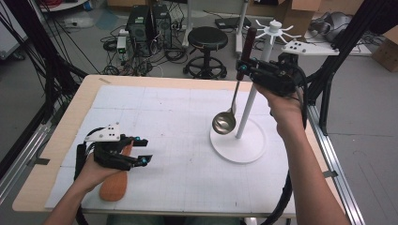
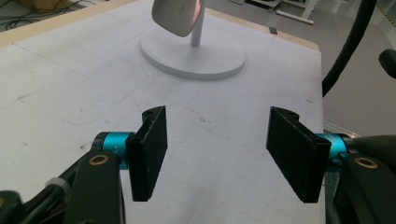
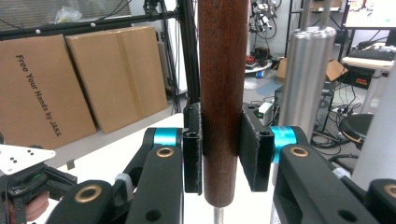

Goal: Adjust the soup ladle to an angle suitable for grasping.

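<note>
The right gripper (image 3: 222, 149) is clamped on the dark wooden handle of the ladle (image 1: 233, 101), held upright above the worktop (image 1: 178, 154) beside the white stand (image 1: 244, 126). The high view adds the steel bowl hanging over the stand's round base. The left gripper (image 2: 217, 149) rests low, jaws apart and empty. A wooden spatula (image 1: 115, 183) lies partly hidden under the left hand.

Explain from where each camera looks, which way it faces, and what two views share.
High view: above the person's side, looking forward and down at the table; both forearms show.
Left gripper view: on the left gripper, facing the white stand; open jaws show.
Right gripper view: on the right gripper, facing outward; jaws clamp the ladle.
Shared: high and left gripper views show the stand.
</note>
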The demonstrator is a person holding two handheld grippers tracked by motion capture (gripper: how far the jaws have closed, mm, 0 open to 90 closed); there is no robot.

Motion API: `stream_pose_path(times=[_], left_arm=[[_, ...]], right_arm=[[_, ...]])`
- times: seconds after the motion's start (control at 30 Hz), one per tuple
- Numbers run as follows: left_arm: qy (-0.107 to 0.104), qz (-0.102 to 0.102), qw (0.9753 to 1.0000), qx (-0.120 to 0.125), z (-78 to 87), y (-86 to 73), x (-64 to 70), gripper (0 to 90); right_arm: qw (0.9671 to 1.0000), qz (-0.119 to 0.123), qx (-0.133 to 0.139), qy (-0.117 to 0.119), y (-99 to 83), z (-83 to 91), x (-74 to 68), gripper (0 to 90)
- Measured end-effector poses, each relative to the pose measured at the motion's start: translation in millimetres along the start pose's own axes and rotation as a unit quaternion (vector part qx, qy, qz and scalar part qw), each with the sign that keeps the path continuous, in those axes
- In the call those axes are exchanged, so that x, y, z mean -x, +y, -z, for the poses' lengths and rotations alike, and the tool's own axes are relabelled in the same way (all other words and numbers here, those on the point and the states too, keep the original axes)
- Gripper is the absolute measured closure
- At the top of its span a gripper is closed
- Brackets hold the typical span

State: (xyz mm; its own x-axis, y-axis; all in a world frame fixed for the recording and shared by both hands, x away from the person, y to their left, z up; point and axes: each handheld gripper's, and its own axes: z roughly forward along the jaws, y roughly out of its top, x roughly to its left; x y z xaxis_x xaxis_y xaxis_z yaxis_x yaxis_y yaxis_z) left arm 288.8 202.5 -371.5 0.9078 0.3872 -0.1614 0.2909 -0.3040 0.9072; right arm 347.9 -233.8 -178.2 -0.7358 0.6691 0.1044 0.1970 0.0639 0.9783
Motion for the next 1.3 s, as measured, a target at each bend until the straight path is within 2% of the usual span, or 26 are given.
stream_pose_path(times=[0.33,0.6,0.9,1.07,1.3], left_arm=[[0.001,0.001,1.0,0.001,0.4,0.0,-0.1,38.3],[0.002,0.003,1.0,0.001,-0.1,-0.1,-0.2,36.9],[0.003,0.001,1.0,0.0,0.0,-0.2,-0.9,35.6],[0.009,0.003,0.9999,-0.004,-0.7,-0.9,-1.7,33.6],[0.012,0.007,0.9999,-0.002,0.9,-1.9,-3.6,32.0]], right_arm=[[0.9997,-0.017,0.008,-0.015,-5.3,1.0,8.1,72.6],[0.9994,-0.014,0.006,-0.03,-5.9,2.4,9.6,72.3],[0.9994,-0.015,0.01,-0.03,-8.5,6.3,11.0,69.5],[0.9995,-0.001,0.007,-0.032,-9.2,9.0,9.5,65.0],[0.9995,0.014,0.005,-0.026,-9.9,12.3,9.2,63.8]])
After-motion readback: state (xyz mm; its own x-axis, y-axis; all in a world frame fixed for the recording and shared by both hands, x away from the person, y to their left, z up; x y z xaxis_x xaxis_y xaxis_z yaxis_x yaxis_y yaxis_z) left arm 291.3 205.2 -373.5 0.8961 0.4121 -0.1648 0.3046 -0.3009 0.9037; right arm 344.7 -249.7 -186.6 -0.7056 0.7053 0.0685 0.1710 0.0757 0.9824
